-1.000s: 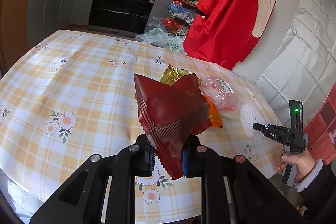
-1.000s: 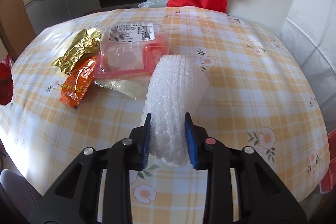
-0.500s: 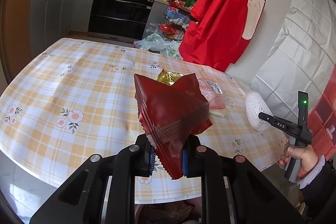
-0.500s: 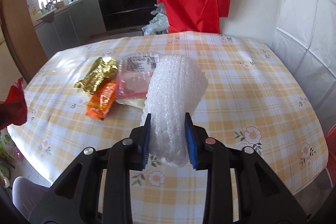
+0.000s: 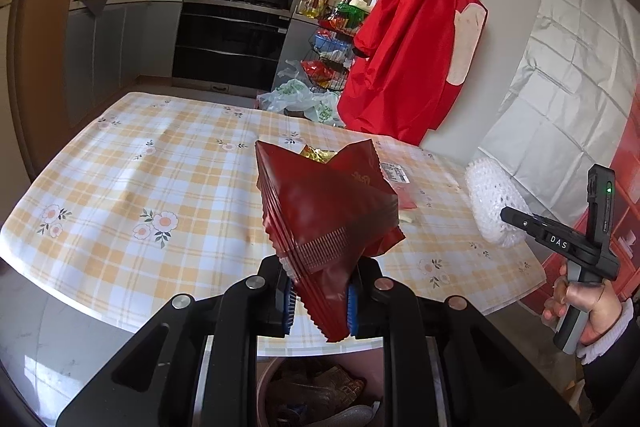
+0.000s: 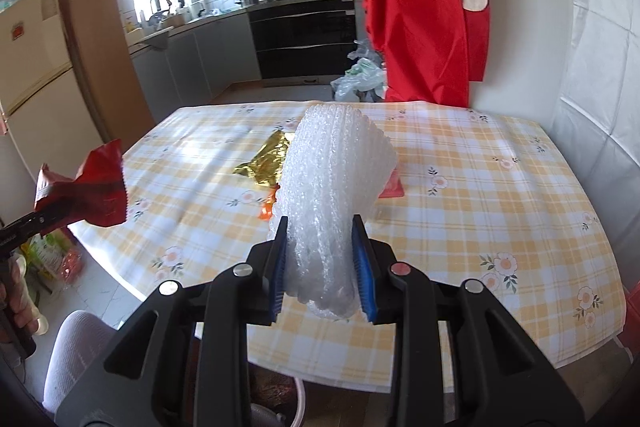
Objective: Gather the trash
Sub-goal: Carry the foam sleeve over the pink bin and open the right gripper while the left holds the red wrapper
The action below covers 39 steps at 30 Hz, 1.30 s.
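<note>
While both loads hang clear over the bin [image 5: 316, 387] just below, left claw [image 5: 320, 301] pinching red bag [image 5: 324, 211], right claw [image 6: 322, 277] pinching bubble wrap [image 6: 332, 195], presumably for dropping; gold wrapper [image 6: 266, 161] ahead on table [image 6: 500, 227].

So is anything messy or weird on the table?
Yes, leftover trash sits on the yellow checked tablecloth: a crumpled gold foil wrapper, an orange snack packet and a pink plastic tray, mostly hidden behind the bubble wrap roll in the right gripper.
</note>
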Tool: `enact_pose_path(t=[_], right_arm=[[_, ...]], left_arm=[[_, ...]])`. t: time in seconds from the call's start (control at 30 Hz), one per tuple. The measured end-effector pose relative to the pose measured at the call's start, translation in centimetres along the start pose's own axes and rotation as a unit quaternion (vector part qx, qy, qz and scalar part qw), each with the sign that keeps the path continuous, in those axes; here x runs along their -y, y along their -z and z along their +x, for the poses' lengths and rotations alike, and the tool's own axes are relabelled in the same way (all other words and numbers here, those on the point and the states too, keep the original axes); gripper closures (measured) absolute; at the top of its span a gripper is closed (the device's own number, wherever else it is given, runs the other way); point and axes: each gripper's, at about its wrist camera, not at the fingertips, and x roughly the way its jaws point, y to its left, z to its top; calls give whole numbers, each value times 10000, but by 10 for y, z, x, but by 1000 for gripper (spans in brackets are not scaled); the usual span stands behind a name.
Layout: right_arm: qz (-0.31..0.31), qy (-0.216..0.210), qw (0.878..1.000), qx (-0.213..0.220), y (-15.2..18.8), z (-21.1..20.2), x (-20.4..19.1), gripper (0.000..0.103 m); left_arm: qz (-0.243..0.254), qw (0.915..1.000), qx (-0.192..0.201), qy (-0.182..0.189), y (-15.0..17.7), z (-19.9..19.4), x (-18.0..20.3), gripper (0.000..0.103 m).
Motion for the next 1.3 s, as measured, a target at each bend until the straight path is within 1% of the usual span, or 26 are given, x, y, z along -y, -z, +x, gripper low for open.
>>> enact_pose_path(t=[0.33, 0.57, 0.63, 0.73, 0.83, 1.0, 1.07, 1.17, 1.23, 1.3], right_arm=[[-355, -388, 9986, 9, 11, -39, -34, 71], [-686, -725, 9950, -76, 24, -61, -68, 71], [-753, -791, 9940, -99, 26, -67, -75, 68], [-861, -885, 9923, -133, 30, -74, -86, 68], [-968, -977, 9903, -208, 34, -78, -94, 68], [-1145, -1160, 9856, -451, 45, -73, -108, 68], [-1208, -1226, 9835, -553, 49, -69, -113, 61], [-1286, -1322, 9805, -677, 55, -63, -119, 59], [-1311, -1424, 9781, -766, 58, -60, -122, 54], [-1360, -1450, 9768, -802, 60, -57, -126, 46]], left_arm=[[16, 9998, 210, -7, 9, -45, 9, 84], [45, 9993, 384, -12, 14, -74, 15, 84], [45, 9991, 423, -14, 15, -81, 15, 84], [68, 9989, 464, -29, 17, -90, 16, 84], [67, 9988, 491, -39, 20, -96, 18, 84], [13, 9986, 535, -46, 21, -102, 14, 84], [-9, 9986, 534, -51, 21, -101, 13, 84], [-41, 9987, 504, -63, 23, -99, 11, 84], [-54, 9988, 479, -74, 24, -97, 10, 84], [-75, 9989, 449, -78, 25, -94, 9, 84]])
